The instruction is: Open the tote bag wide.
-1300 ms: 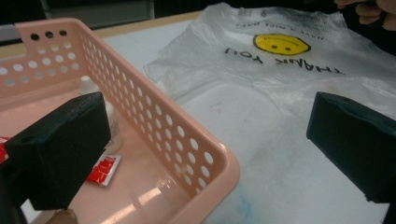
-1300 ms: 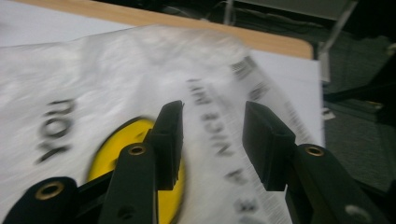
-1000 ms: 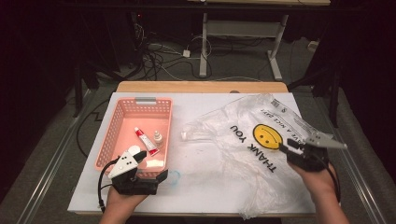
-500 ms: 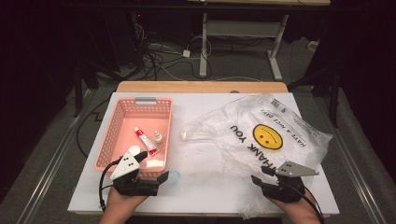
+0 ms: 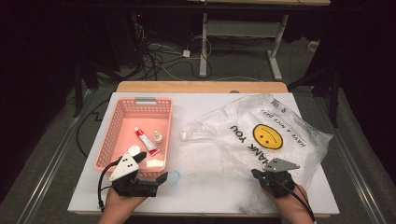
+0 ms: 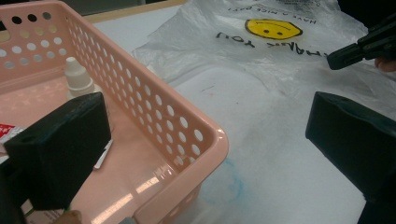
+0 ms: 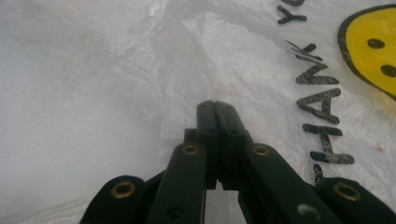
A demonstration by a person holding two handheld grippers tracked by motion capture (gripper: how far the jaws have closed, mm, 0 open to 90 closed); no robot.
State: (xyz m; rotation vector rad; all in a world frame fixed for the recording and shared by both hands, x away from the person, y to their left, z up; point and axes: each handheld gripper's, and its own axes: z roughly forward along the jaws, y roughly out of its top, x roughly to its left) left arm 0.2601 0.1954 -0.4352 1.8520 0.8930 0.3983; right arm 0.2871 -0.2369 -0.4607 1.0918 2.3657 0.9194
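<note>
Right claw (image 7: 215, 109) jaws pressed together, empty, over clear smiley-printed plastic bag (image 5: 261, 135). Left claw (image 6: 205, 140) wide open, empty, straddling pink perforated plastic basket (image 6: 187, 126) corner; nearer basket contents.

The right gripper (image 5: 259, 173) has pulled back from the right side of the bag (image 5: 261, 135) toward the near edge of the table (image 5: 210, 196). A second ago it lay farther right and farther off, over the bag's right part. Half a second ago it had already come near. It now sits on the bag's near edge, just below the "THANK YOU" print, with its jaws pressed together.
</note>
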